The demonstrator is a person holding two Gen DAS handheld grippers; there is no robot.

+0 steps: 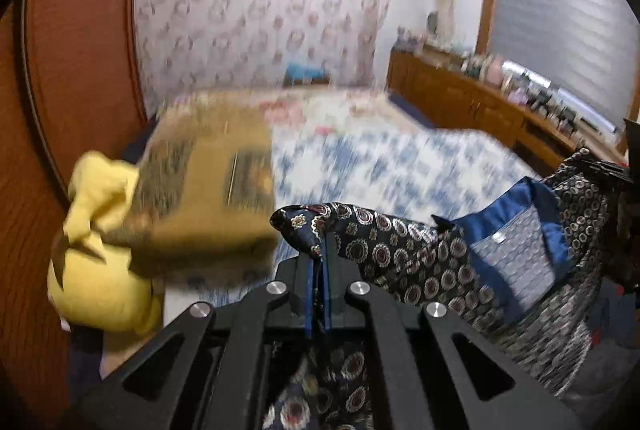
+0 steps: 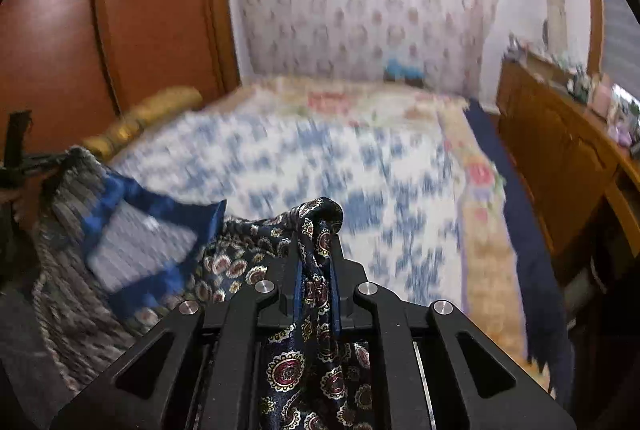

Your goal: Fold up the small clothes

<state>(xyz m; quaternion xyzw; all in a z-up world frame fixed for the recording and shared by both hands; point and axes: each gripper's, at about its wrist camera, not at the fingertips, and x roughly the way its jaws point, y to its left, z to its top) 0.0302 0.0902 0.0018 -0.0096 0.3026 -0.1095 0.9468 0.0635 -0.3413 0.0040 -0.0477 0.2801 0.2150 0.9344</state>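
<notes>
Above the bed [image 2: 320, 157], left tool [image 1: 318, 262] and right tool [image 2: 316, 254] each pinching the patterned garment [image 1: 400, 242].

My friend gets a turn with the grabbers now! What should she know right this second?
Left gripper: jaws shut on one edge of the dark patterned garment.
Right gripper: jaws shut on another edge of the same garment.
The garment hangs between both grippers above the blue-and-white bedspread; its blue lining with a grey pocket faces up.
Done: garment gripped at two points and off the bed.
Left: every fold; none is visible yet.
</notes>
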